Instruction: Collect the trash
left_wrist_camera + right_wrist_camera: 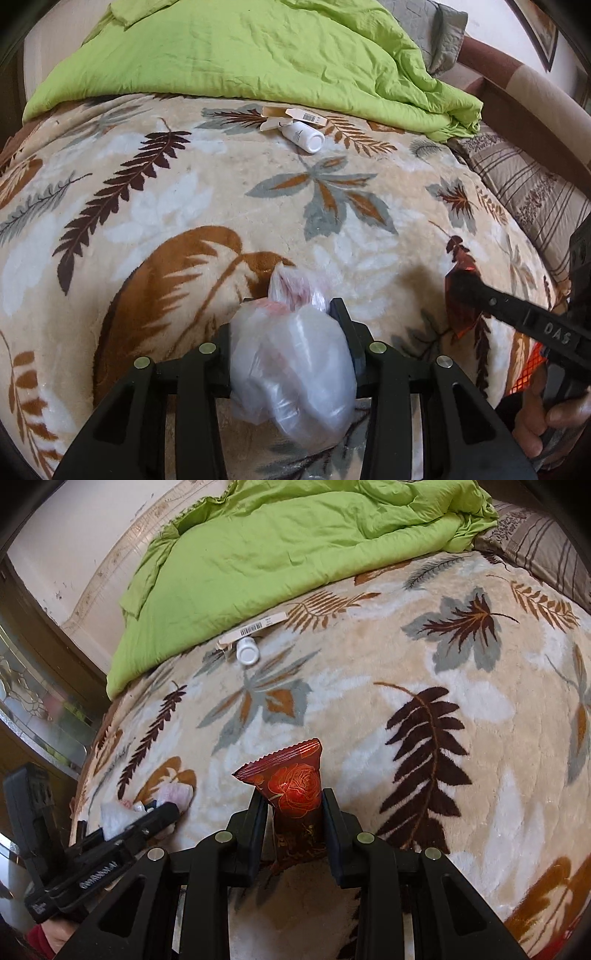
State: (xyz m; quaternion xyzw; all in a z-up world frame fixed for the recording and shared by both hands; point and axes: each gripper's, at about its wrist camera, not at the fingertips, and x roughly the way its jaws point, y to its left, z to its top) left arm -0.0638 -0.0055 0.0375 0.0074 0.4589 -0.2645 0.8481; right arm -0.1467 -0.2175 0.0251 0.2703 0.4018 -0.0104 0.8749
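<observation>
Both grippers hold trash above a leaf-patterned blanket on the bed.

Left wrist view: the left gripper (291, 314) has its jaws closed on a crumpled clear plastic bag (295, 362) over the blanket (184, 206); a white bottle (303, 135) lies on its side, touching a flattened carton (291, 115), near the green duvet (240, 55). Right wrist view: the right gripper (293, 803) has its jaws clamped on a red rose-printed wrapper (295, 790), upright over the blanket.
</observation>
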